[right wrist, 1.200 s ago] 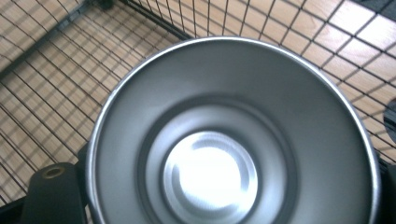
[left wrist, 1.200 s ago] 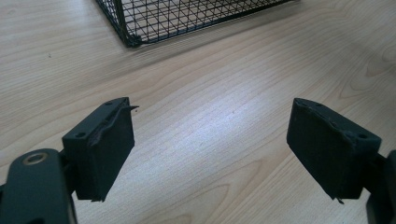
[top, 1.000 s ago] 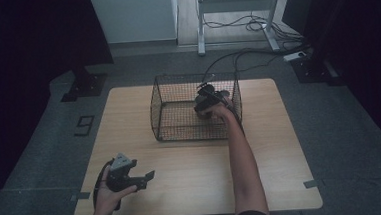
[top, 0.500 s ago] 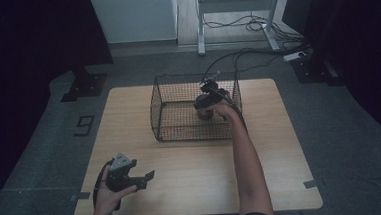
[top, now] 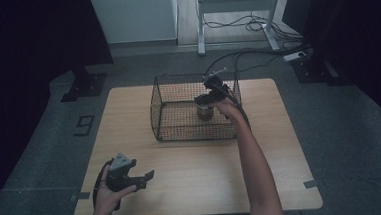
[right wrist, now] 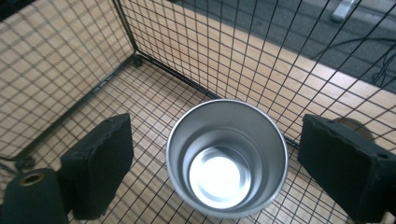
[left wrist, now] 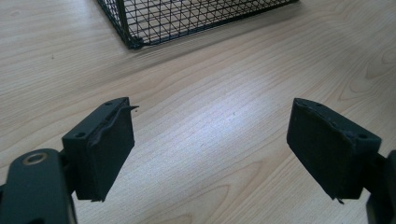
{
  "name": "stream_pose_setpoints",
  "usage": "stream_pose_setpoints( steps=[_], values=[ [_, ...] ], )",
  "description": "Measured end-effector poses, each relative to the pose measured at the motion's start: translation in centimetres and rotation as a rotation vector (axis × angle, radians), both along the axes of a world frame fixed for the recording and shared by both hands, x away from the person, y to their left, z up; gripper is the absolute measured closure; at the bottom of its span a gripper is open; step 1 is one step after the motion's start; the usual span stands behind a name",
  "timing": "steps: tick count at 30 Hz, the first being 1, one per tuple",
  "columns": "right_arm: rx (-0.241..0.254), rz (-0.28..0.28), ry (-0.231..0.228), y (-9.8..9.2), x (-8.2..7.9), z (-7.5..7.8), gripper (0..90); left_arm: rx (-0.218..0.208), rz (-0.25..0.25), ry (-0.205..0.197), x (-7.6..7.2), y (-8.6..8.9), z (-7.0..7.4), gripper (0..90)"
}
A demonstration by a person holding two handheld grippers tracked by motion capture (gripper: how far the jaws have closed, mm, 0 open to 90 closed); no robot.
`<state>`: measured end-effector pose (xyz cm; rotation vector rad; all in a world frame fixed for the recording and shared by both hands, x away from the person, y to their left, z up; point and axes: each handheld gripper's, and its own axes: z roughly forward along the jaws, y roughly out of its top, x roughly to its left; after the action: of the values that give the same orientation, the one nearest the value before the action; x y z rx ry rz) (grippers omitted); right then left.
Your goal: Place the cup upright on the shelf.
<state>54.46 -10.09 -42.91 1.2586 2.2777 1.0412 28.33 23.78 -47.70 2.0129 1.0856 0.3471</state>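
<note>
Now the right gripper (right wrist: 212,163), jaws apart and just closing, is hovering over the cup (right wrist: 227,156) in the basket (top: 168,109); a jaw is risking clipping the rim, tipping it.

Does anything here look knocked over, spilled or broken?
Nothing stands out. The metal cup stands upright and empty inside the wire basket, undented as far as I can tell. The only wear is a frayed pad edge on the left hand-held gripper.

metal cup (right wrist: 227,163): 1 | wire basket (top: 171,116): 1 | table (top: 193,187): 1
</note>
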Motion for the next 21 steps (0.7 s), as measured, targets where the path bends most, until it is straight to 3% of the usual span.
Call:
stream_pose_setpoints(
  steps=[8,9,12,13,20,21],
  values=[
    [0.037,0.013,-0.056,-0.6,-2.8,1.8,15.6,0.004,-0.004,-0.003,-0.1,-0.1,0.1,15.3],
    [0.051,0.023,-0.068,-1.0,-3.8,2.2,16.6,0.003,-0.003,-0.002,-0.1,-0.2,0.1,15.3],
    [0.060,0.029,-0.074,-1.3,-4.6,2.3,17.2,0.005,-0.002,-0.003,-0.1,-0.2,0.2,15.3],
    [0.075,0.039,-0.081,-1.6,-5.6,2.5,17.7,0.003,0.000,-0.004,-0.1,-0.2,0.2,15.3],
    [0.096,0.067,-0.112,-2.6,-8.1,2.8,18.4,0.009,0.002,-0.004,-0.1,-0.1,0.2,15.3],
    [0.109,0.065,-0.121,-3.2,-9.1,2.9,18.9,0.008,0.003,-0.004,-0.1,-0.1,0.2,15.3]
  ],
)
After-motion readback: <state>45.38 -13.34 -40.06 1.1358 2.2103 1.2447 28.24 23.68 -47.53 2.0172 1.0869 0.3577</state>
